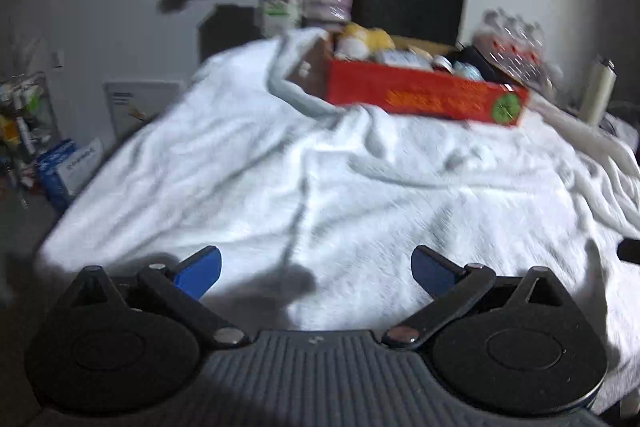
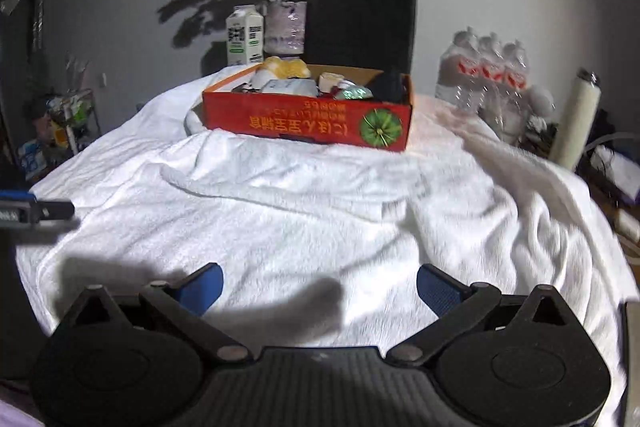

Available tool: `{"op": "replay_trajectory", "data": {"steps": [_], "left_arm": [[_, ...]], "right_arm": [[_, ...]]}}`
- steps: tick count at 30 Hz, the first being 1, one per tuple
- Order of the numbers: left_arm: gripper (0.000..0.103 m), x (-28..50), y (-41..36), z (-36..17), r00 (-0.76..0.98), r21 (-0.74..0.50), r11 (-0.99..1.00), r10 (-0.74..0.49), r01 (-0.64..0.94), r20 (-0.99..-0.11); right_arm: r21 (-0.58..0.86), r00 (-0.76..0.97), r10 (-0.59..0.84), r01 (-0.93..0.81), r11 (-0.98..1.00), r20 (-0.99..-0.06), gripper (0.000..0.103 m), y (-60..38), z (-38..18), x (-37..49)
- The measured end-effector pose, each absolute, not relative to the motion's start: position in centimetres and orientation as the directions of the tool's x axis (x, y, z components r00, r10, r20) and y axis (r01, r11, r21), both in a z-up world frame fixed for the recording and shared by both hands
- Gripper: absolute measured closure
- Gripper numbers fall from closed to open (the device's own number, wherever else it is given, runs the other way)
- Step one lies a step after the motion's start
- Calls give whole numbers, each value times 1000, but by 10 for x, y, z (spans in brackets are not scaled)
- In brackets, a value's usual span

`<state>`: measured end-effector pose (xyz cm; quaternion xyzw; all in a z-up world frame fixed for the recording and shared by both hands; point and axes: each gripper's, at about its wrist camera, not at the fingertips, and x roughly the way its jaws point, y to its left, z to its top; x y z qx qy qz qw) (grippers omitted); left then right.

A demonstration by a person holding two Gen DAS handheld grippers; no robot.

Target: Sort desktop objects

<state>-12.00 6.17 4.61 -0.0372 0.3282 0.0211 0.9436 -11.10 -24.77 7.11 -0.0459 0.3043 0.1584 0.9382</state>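
Two hand-held grippers are seen from their own wrist cameras, both held low over a tabletop covered by a rumpled white towel [image 2: 304, 211]. The left hand-held gripper [image 1: 316, 269] is spread wide, its blue-padded fingers [image 1: 202, 271] far apart with nothing between them. The right hand-held gripper [image 2: 320, 287] is likewise spread wide and holds nothing; only bare towel and shadow lie between its fingers.

Well ahead of both grippers, at the far side of the towel, a red cardboard box [image 2: 308, 121] is seen, already filled with assorted small objects [image 2: 288, 71], among them something yellow and white. In the left view the box [image 1: 424, 97] lies ahead and to the right, blurred by motion.

Beyond the box, a milk carton [image 2: 245, 35], a vase of pink flowers [image 2: 286, 27] and a black paper bag [image 2: 362, 21] are lined against the wall. To the far right, a pack of water bottles [image 2: 486, 75] and a pale flask [image 2: 576, 115] are placed.
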Motion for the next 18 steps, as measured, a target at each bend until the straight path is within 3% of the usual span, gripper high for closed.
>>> {"op": "replay_trajectory", "data": {"steps": [8,18], "left_arm": [[0,-67,17,36,838,-2,1000,18,-22,-546],[0,-8,-1,8,779,7,1000,11,-9,-626]], "right_arm": [[43,790,261,-285,957,-555,0,-226,52,-81],[60,775,240,-253,965,-585,0,-192,27,-11]]}}
